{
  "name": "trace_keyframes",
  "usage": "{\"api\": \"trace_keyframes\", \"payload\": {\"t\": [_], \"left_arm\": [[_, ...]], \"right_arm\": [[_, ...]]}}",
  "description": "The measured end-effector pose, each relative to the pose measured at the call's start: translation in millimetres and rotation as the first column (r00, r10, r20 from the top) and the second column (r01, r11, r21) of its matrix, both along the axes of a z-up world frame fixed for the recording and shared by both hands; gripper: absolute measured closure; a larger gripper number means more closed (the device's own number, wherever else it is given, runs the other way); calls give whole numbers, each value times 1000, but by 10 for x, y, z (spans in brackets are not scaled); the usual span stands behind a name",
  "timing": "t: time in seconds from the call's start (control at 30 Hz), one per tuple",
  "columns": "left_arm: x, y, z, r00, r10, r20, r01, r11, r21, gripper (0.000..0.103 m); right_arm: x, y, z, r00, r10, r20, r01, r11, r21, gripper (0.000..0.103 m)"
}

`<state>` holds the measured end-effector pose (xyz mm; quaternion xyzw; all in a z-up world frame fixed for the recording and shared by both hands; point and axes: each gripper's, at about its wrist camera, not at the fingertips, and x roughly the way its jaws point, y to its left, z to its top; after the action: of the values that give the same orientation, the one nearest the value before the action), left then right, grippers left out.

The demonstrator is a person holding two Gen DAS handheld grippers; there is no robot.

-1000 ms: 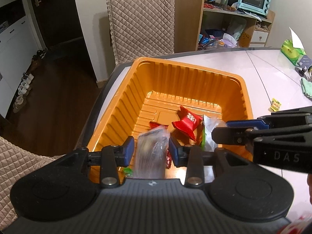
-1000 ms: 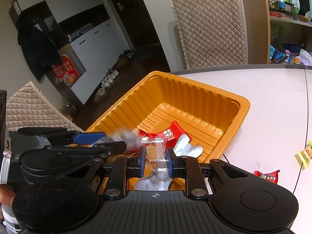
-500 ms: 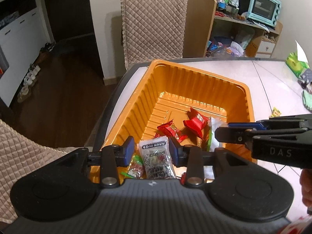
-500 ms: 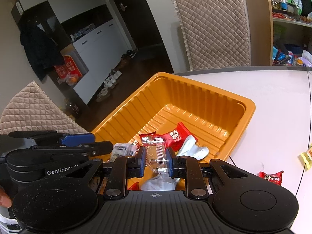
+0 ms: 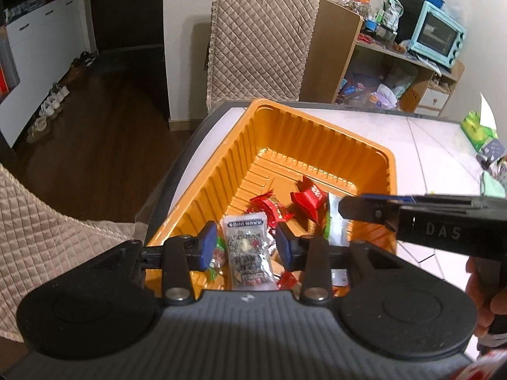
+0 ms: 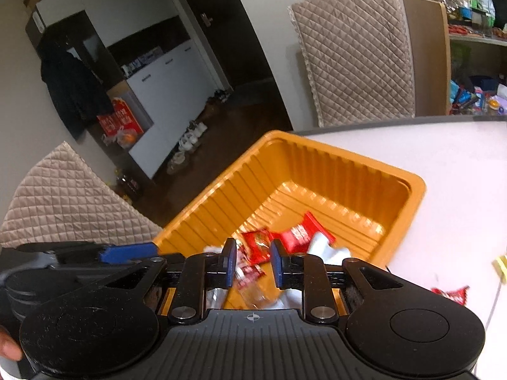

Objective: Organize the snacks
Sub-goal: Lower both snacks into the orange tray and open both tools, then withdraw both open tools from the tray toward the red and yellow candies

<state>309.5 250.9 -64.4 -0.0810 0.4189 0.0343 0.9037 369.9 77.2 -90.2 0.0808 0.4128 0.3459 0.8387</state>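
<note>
Both grippers, left gripper [image 5: 245, 243] and right gripper [image 6: 252, 262], spread; blurred packet [image 6: 250, 280] seemingly loose.

The orange tray [image 5: 317, 133] is glossy ribbed plastic. Inside it, red wrappers [image 5: 309, 197] look shiny foil-like; a clear packet [image 5: 247, 250] is crinkly film. Behind the tray, the chair cover [image 5: 259, 41] is quilted matt cloth.

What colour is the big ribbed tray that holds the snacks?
The ribbed tray is orange all over, with no pattern. The right wrist view shows it best.
</note>
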Motion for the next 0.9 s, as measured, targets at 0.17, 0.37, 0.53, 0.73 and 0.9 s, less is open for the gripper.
{"api": "trace_keyframes", "payload": {"t": [0.17, 0.37, 0.53, 0.73, 0.9], "left_arm": [[-151, -45, 91, 1000, 18, 5, -18, 999, -28, 62], [-365, -151, 197, 999, 35, 11, -34, 998, -59, 58], [-558, -293, 266, 999, 33, 8, -32, 997, -73, 57], [-786, -473, 298, 1000, 26, -4, -27, 997, -74, 57], [-961, -606, 314, 1000, 15, -18, -16, 997, -79, 57]], "right_arm": [[-117, -228, 39, 999, -31, -10, 31, 999, 27, 48], [-298, -467, 131, 998, -55, -24, 56, 998, 36, 42], [-481, -631, 220, 997, -68, -31, 69, 997, 34, 36], [-720, -828, 298, 997, -72, -33, 73, 997, 22, 31], [-917, -967, 350, 997, -76, -32, 77, 997, 20, 31]]}}
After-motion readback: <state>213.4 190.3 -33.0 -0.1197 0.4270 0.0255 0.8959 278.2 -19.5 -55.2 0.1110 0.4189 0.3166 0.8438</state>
